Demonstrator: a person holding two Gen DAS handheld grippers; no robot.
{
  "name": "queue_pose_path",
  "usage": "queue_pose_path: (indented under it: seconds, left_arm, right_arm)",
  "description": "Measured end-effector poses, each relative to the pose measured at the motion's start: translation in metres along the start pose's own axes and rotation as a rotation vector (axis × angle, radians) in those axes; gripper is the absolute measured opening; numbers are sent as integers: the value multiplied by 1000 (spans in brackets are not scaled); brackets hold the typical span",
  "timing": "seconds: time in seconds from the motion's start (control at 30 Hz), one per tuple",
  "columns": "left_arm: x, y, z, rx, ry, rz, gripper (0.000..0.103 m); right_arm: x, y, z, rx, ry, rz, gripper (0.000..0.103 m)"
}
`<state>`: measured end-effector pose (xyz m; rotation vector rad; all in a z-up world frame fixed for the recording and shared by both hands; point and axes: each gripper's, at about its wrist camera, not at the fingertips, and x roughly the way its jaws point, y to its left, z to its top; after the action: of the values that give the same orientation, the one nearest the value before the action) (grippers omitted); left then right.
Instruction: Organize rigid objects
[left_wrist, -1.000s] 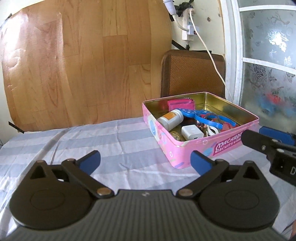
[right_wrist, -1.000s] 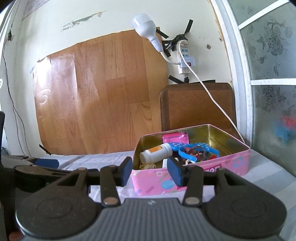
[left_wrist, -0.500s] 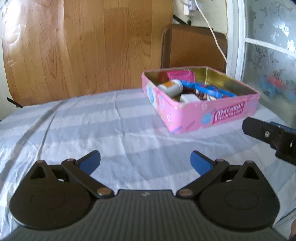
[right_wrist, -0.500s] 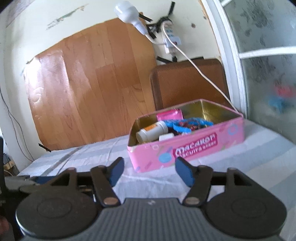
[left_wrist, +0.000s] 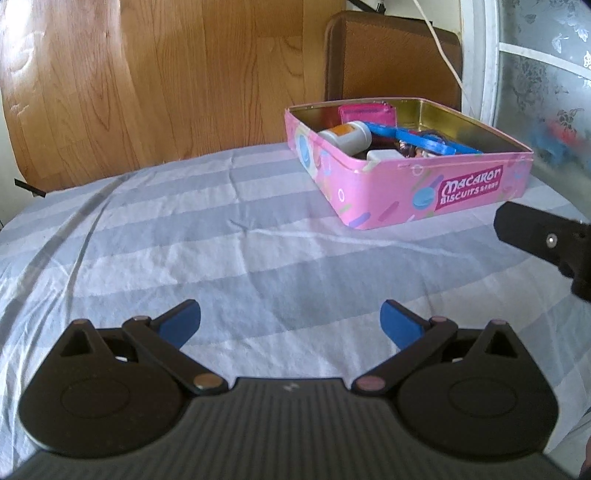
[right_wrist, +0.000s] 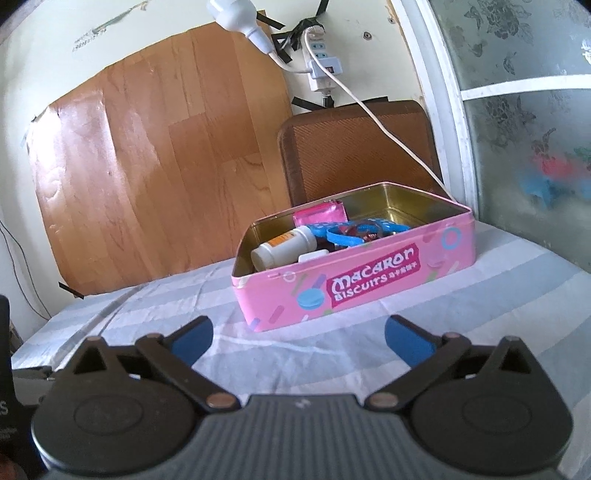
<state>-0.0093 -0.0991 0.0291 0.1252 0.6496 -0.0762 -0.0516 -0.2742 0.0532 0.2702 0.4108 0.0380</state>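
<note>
Left tool (left_wrist: 290, 317): blue-padded fingers spread wide, nothing between them, held low over the striped cloth (left_wrist: 221, 240) on the worktop. Right tool (right_wrist: 298, 334): jaws opening, wide apart and empty, pointed at the front wall of the tin; in the left wrist view only a black part of it shows, cut off by the right edge. Pink biscuit tin (right_wrist: 373, 284): lid off, standing on the cloth toward the far right of the worktop, well apart from both tools. Contents, partly hidden by the tin's near wall: white pill bottle (right_wrist: 284, 247) with an orange label, lying on its side; white block (left_wrist: 384, 154), only its top showing; blue bands (right_wrist: 354, 232) tangled over small dark items too small to make out; pink packet (right_wrist: 321, 214) leaning at the back wall. Behind the tin: brown chair back (right_wrist: 354, 155), white cord (right_wrist: 388, 125) trailing down from a taped power strip (right_wrist: 321, 70). Wood-pattern sheet (right_wrist: 159, 166) on the wall. Frosted glass panel (right_wrist: 528, 129) at right, coloured shapes behind it blurred.
</note>
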Motion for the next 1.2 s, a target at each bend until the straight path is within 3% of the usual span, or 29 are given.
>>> queue_pose_path:
  seconds: [0.4,1.2]
  left_arm:
    - [5,-3,0,17,32,-1,103]
    - [-1,-7,-1,41,20,8,103]
  right_arm:
    - [6,5,-7,10,19,-8,103]
    - [0,12,-10,19,7,-24,103]
